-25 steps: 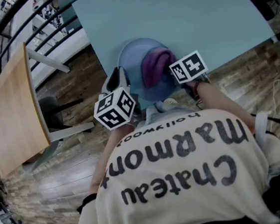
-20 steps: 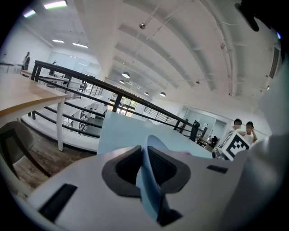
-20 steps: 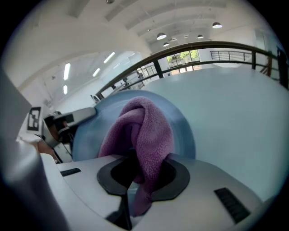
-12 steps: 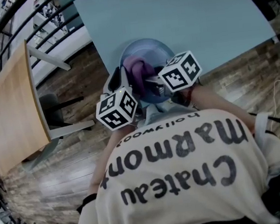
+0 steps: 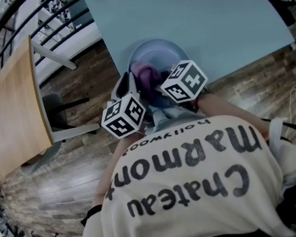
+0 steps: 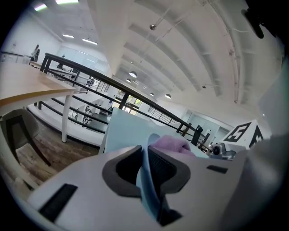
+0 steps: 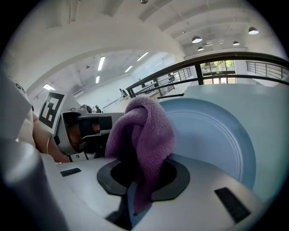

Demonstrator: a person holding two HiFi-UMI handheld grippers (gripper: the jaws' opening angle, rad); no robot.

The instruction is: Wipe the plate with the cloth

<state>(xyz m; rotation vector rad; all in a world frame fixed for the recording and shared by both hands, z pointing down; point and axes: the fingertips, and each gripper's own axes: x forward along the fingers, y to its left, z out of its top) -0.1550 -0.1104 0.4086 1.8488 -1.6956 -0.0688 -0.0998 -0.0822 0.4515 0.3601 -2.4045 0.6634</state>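
Note:
A pale blue plate (image 5: 156, 53) is held up at the table's near edge, tilted. My left gripper (image 5: 132, 93) is shut on its left rim; in the left gripper view the plate's edge (image 6: 145, 180) runs between the two pads. My right gripper (image 5: 158, 87) is shut on a purple cloth (image 5: 144, 73), which lies against the plate's face. In the right gripper view the cloth (image 7: 143, 135) bunches up out of the jaws, with the plate (image 7: 212, 135) behind it to the right and the left gripper's body (image 7: 83, 128) at the left.
A light blue table (image 5: 189, 15) spreads beyond the plate. A wooden tabletop (image 5: 12, 115) with white legs stands to the left over the plank floor. Black railings (image 5: 25, 23) run along the far left. The person's printed shirt (image 5: 187, 185) fills the foreground.
My right gripper has swept the cloth leftward across the plate, from its right part to its left side, and has rolled. The left gripper and the plate have stayed nearly still.

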